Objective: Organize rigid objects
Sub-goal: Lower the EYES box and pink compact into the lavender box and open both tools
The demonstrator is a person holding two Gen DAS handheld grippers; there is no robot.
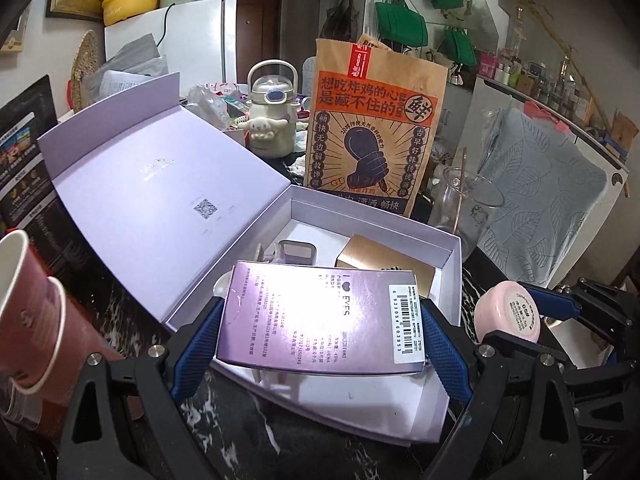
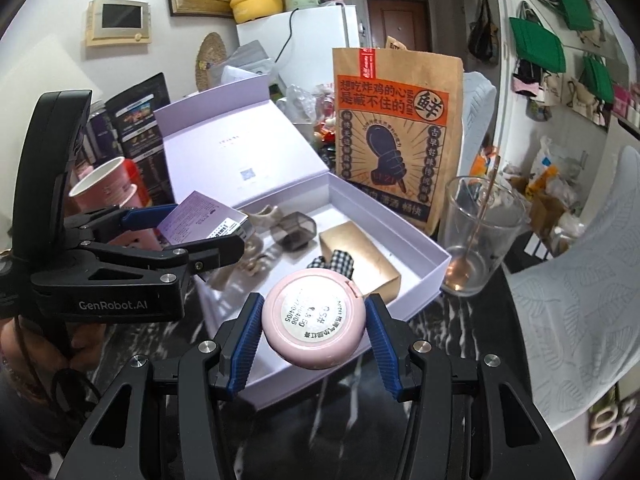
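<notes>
Several bits already in box (image 2: pixel 424 254); my left gripper (image 1: pixel 320 332) pinches purple carton (image 1: pixel 320 320), right gripper (image 2: pixel 314 332) pinches pink compact (image 2: pixel 314 326), both unplaced.

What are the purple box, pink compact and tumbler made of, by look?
Purple box: glossy printed cardboard, glare, folded edges.
Pink compact: likely smooth plastic, sticker on its base.
Tumbler: clear glass, seemingly; see-through wall, thick base.

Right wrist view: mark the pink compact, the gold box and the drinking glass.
pink compact (image 2: pixel 314 326), right wrist view, on its round printed label.
gold box (image 2: pixel 362 254), right wrist view, on its top face.
drinking glass (image 2: pixel 486 216), right wrist view, on its clear side wall.
</notes>
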